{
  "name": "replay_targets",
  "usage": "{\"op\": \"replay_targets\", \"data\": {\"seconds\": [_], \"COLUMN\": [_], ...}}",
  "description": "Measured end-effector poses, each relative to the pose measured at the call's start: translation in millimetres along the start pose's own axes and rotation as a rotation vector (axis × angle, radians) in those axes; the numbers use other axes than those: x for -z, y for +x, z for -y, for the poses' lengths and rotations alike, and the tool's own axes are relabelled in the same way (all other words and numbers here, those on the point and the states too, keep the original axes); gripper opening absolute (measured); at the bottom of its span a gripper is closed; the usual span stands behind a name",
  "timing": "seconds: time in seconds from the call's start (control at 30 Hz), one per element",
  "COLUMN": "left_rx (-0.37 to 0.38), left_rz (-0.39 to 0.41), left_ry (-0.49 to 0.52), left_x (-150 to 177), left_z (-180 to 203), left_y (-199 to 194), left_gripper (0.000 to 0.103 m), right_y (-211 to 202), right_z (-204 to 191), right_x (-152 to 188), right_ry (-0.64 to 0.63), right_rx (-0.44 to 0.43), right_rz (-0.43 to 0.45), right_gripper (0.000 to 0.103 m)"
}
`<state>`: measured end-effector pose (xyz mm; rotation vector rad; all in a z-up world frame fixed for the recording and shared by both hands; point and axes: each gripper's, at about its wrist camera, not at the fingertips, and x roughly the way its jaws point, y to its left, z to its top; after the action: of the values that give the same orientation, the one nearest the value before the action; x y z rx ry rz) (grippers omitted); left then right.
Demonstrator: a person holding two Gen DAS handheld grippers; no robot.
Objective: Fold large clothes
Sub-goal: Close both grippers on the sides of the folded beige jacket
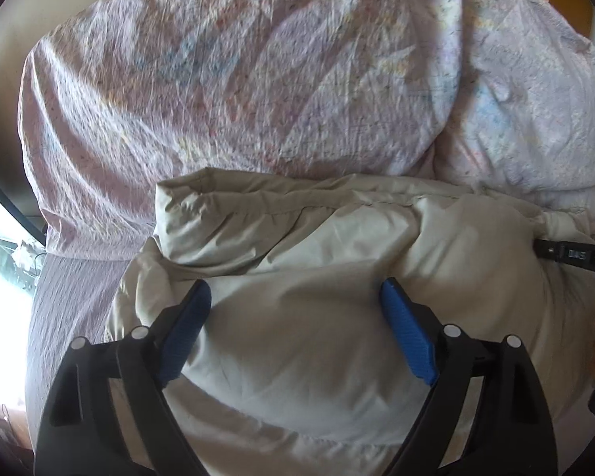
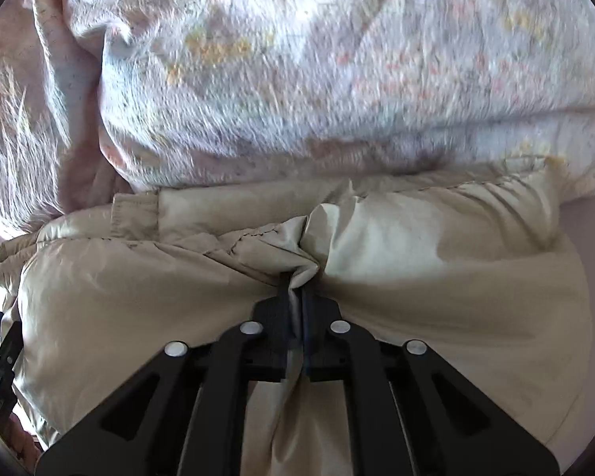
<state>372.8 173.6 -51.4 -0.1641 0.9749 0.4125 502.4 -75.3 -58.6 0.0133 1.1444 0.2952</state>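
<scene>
Beige jacket pinched at right, left spread wide

Beige jacket (image 1: 317, 277) is lying on the bed against a floral duvet (image 1: 238, 71). I am holding my left gripper (image 1: 295, 297) wide apart over its padding, gripping nothing. My right gripper (image 2: 296, 277) is clamping a bunched fold.

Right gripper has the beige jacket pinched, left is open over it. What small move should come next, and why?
Probably close the left gripper on the fabric under it. Its blue fingers stand wide apart over the puffy beige jacket, gripping nothing, while the right gripper is shut on a bunched fold. A second hold seems needed before lifting or folding over the floral bedding.
</scene>
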Motion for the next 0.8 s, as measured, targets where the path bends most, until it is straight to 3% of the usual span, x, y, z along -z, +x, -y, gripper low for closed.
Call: {"op": "replay_targets", "data": {"seconds": [0.07,0.1,0.13,0.2,0.27,0.37,0.57,0.8], "left_rx": [-0.012,-0.018,-0.026,-0.024,-0.021,-0.028,-0.035,-0.027], "left_rz": [-0.013,-0.021,-0.030,-0.041,-0.048,-0.051,-0.053,-0.051], "left_ry": [-0.004,-0.007,-0.012,-0.033,-0.050,-0.055,-0.059,-0.062], "left_x": [2.5,3.8,5.5,7.7,8.0,7.6,8.4,10.8], "left_z": [-1.3,-2.4,-3.7,-7.1,-9.9,-12.2,-20.0,-23.6], "left_y": [8.1,12.7,18.5,25.9,30.7,36.4,51.1,58.0], "left_gripper": [0.090,0.091,0.092,0.093,0.094,0.096,0.099,0.101], "right_y": [-5.6,-11.6,-17.4,-37.4,-55.9,-66.3,-50.4,-16.3], "right_z": [4.7,11.8,17.1,30.9,44.5,71.3,100.4,89.1], "right_x": [1.8,4.3,5.6,13.1,22.3,31.0,42.7,49.0], "right_ry": [-0.004,-0.005,-0.004,0.002,0.007,0.029,0.048,-0.014], "right_rx": [-0.032,-0.046,-0.061,-0.089,-0.085,-0.045,0.061,0.152], "right_rz": [0.004,0.008,0.018,0.085,0.156,0.190,0.156,0.133], "right_gripper": [0.016,0.028,0.047,0.062,0.062,0.062,0.062,0.066]}}
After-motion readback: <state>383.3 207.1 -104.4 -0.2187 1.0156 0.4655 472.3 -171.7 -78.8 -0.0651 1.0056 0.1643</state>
